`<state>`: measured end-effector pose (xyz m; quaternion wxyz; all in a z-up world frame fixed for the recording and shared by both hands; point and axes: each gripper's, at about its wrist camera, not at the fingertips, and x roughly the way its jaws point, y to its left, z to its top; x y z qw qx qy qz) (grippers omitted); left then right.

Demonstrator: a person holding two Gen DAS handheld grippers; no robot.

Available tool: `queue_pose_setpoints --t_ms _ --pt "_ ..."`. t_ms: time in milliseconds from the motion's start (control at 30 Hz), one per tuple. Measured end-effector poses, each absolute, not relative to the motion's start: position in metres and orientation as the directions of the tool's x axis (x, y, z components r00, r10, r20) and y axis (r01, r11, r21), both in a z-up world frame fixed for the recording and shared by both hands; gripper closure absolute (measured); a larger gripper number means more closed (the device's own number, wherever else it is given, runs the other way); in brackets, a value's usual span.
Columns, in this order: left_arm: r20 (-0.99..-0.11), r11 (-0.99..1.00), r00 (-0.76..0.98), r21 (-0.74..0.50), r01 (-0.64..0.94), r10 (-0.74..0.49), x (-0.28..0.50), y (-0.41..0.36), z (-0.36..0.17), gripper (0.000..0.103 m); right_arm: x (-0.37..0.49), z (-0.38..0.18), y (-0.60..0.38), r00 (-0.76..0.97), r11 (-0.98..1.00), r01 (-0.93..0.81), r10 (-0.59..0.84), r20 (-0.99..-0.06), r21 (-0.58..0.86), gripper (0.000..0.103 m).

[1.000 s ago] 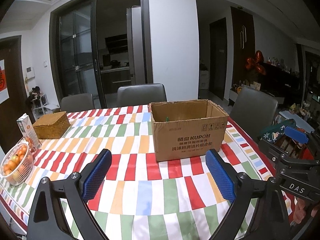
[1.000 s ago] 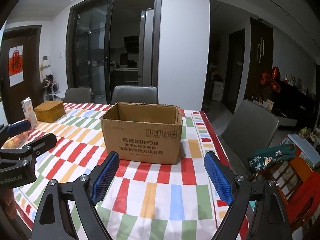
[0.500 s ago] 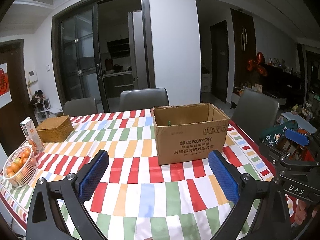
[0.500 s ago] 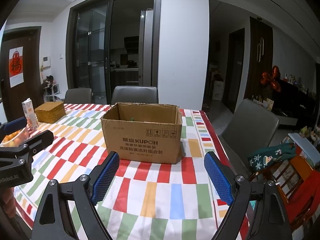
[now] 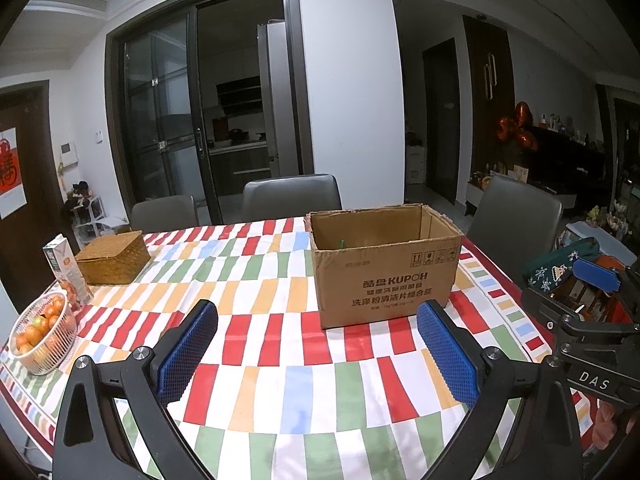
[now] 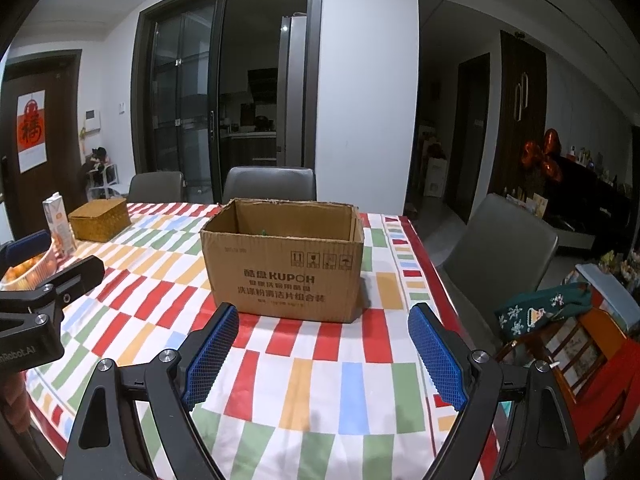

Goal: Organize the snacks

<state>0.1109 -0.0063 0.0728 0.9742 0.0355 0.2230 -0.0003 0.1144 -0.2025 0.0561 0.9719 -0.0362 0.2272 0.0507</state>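
An open brown cardboard box (image 5: 384,268) stands on the striped tablecloth, also in the right wrist view (image 6: 284,272). A small green thing (image 5: 342,243) shows inside it; the rest of its inside is hidden. My left gripper (image 5: 318,350) is open and empty, above the table short of the box. My right gripper (image 6: 324,350) is open and empty, also short of the box. Each gripper shows at the edge of the other's view: the right one (image 5: 576,300), the left one (image 6: 48,264).
A wicker basket (image 5: 112,258), a juice carton (image 5: 66,272) and a white bowl of oranges (image 5: 42,332) sit at the table's left. Grey chairs (image 5: 292,198) stand around the table. A wooden chair with green cloth (image 6: 548,312) is at the right.
Both grippers have pulled back and risen slightly, so the box looks a little farther away. Both stay open and empty.
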Motion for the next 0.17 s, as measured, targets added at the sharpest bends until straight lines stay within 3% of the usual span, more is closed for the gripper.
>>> queue_pose_setpoints --t_ms 167 --pt "-0.434 0.998 0.901 0.066 0.012 0.018 0.1109 -0.0036 0.0709 0.001 0.1152 0.0528 -0.2025 0.890 0.992 -0.114 0.081 -0.448 -0.048 0.016"
